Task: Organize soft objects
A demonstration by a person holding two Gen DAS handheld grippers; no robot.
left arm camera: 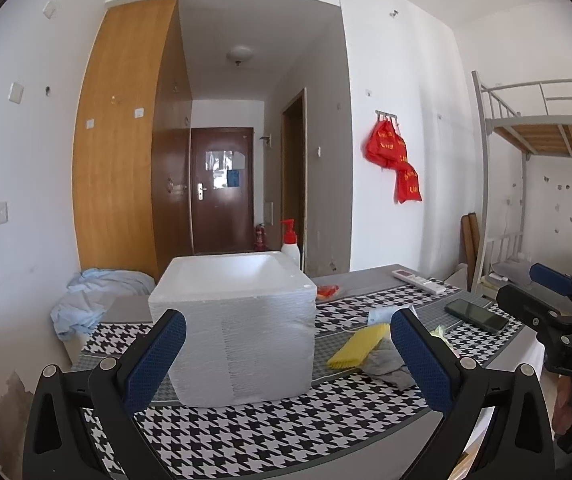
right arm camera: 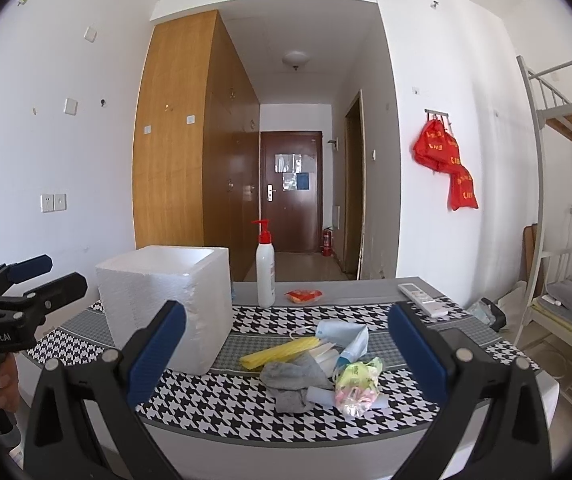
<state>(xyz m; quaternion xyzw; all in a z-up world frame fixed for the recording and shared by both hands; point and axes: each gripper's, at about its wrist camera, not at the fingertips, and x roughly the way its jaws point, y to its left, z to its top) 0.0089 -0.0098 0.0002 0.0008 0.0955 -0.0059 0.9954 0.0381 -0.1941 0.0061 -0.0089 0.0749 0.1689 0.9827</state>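
Above the bench [right arm camera: 245, 412], we hold both grippers, left [left arm camera: 288, 354] and right [right arm camera: 286, 350], open and empty; next, pinch the sock [right arm camera: 296, 382] for the box [right arm camera: 165, 300].

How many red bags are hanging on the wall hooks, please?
3, as far as I can tell: two red bags overlap at the hook rack, and a third hangs lower right. Another could be hidden behind them.

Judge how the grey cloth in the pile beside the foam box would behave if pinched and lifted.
The grey cloth lies crumpled and folded, so it likely hangs floppy. It looks thin, probably light. Its edge touches the yellow strip and crinkled bag, so lifting may drag them.
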